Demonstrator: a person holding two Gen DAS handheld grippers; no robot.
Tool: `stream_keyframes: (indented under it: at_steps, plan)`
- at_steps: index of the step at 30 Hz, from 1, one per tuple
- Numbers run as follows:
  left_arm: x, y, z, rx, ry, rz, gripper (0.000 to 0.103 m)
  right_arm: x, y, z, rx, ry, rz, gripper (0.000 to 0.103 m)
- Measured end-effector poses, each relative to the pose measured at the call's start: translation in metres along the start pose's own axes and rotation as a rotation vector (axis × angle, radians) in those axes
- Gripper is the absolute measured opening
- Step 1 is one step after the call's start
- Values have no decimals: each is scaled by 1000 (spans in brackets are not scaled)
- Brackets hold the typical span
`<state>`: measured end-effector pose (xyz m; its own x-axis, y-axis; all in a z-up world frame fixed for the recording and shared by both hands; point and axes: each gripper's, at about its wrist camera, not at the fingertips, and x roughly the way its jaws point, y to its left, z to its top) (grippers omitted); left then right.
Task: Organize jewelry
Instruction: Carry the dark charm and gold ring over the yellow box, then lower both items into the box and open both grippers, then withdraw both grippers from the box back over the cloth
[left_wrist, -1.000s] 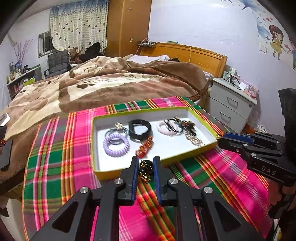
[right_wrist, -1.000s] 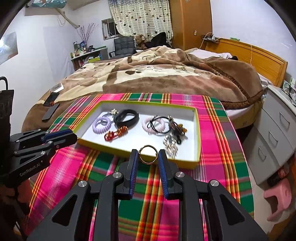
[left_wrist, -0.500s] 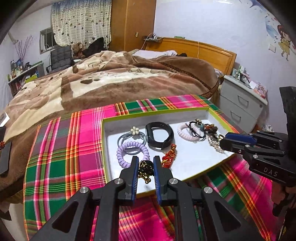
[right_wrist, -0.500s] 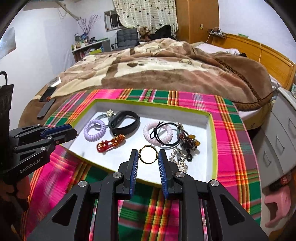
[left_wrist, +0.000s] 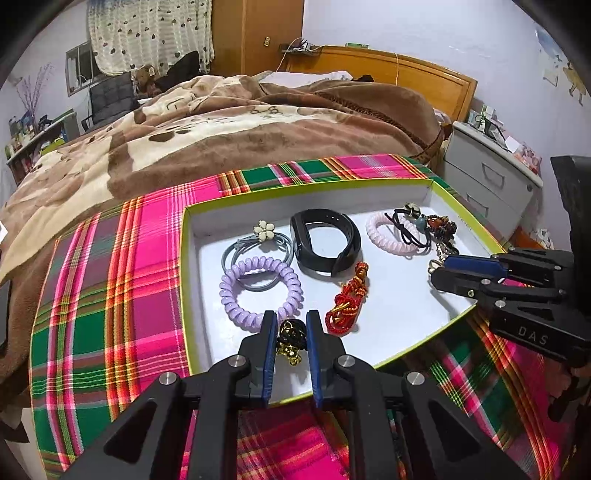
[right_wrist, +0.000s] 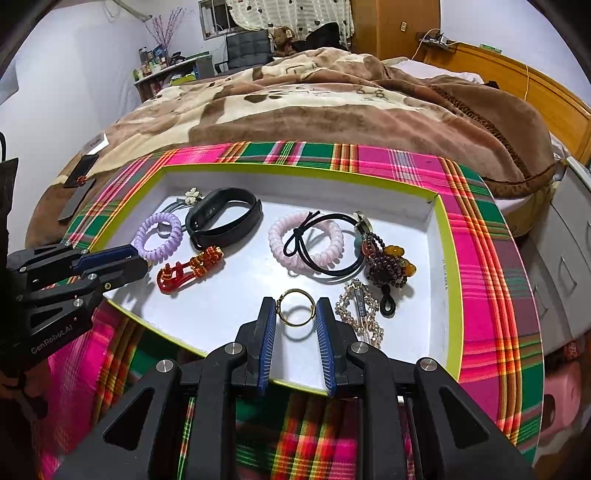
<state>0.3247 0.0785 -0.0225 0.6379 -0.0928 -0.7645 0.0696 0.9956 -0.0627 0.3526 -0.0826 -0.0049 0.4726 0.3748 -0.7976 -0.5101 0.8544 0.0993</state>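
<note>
A white tray with a lime rim lies on a plaid cloth and holds jewelry: a purple coil tie, a black band, a red-orange charm, a pink coil tie and a beaded charm. My left gripper is shut on a black-and-gold trinket over the tray's near edge. Over the tray's near right part, my right gripper is shut on a gold ring. Each gripper shows at the side of the other's view.
The plaid cloth covers the foot of a bed with a brown blanket. A grey nightstand stands to the right. A crystal chain lies beside the ring. Dark flat objects lie on the blanket at left.
Both grippers have come forward and down from in front of the tray to over its near part, each keeping its piece. The tray now looks larger and closer.
</note>
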Motion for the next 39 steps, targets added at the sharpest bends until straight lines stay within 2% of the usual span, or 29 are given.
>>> stream_keyframes:
  at_steps: [11,16,20,29,39]
  plan:
    - [1,1,0,-4,4,-6,16,2,1,1,-4,3,-10,23]
    - [-2,2,0,-11,-7,2,16,-1,2,0,-6,-8,-3,29]
    - [-9,3,0,-24,-26,0,22,-8,3,-3,2,-21,2,29]
    - [-35,0,-3,-36,-79,21,24,-40,11,-9,6,-86,-7,30]
    - [-80,-17,-21,-38,-139,40,24,-88,24,-30,-7,-162,-21,30]
